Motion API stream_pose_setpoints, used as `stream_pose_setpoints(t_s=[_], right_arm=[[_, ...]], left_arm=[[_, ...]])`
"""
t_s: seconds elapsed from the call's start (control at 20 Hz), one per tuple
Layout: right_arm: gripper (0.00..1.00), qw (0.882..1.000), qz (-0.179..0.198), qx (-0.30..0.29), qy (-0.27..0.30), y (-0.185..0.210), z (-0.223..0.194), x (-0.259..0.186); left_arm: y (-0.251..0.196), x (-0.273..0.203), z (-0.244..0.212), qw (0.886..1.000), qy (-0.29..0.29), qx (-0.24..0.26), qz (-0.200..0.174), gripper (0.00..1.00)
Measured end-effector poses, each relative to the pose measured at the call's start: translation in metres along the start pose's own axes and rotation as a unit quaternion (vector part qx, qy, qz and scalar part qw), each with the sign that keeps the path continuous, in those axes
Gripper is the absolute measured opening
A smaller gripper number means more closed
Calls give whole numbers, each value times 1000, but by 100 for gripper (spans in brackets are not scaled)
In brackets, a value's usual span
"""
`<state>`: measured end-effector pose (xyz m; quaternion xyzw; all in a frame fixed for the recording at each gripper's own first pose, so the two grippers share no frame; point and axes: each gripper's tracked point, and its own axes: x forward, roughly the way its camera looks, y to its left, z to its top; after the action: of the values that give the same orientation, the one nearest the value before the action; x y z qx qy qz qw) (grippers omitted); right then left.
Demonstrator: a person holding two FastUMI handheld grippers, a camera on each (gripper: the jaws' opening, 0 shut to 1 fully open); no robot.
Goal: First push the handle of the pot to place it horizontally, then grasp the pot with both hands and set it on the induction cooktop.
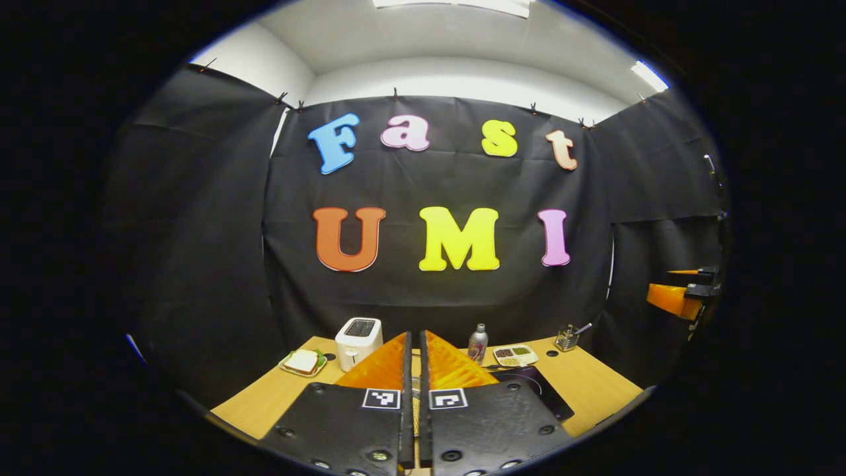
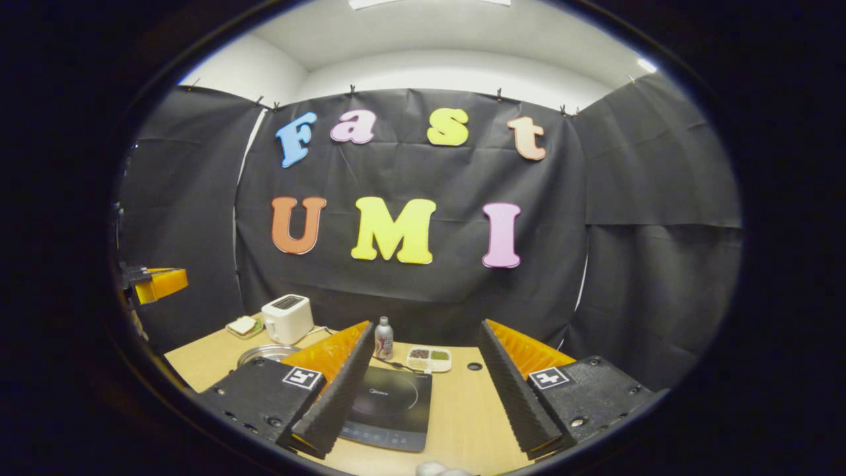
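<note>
The steel pot (image 2: 268, 354) sits on the wooden table (image 2: 462, 410), left of the black induction cooktop (image 2: 390, 400); my right gripper's left finger covers part of its rim, and its handle is hidden. My right gripper (image 2: 425, 325) is open, held above the table's near edge with the cooktop showing between its fingers. My left gripper (image 1: 413, 338) is shut with nothing visibly held, hovering above the near table edge. A corner of the cooktop (image 1: 532, 390) peeks out to the right of its fingers. Each gripper appears at the far edge of the other's view: right gripper (image 1: 681, 297), left gripper (image 2: 155, 281).
At the back of the table stand a white toaster (image 2: 287, 318), a plate with a sandwich (image 2: 243, 325), a small bottle (image 2: 383, 338), a divided dish of food (image 2: 429, 359) and a small holder with a utensil (image 1: 565, 338). Black cloth walls close in the booth.
</note>
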<state>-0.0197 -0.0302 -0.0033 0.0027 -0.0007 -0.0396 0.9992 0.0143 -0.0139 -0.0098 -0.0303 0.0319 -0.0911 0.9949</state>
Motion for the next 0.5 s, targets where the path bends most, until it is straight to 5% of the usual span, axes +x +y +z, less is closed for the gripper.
stream_pose_setpoints(t_s=[0.5], right_arm=[[97,1000,-7,-3,25,-7,-20,3]], left_arm=[[22,18,-76,996,85,-34,-12,0]])
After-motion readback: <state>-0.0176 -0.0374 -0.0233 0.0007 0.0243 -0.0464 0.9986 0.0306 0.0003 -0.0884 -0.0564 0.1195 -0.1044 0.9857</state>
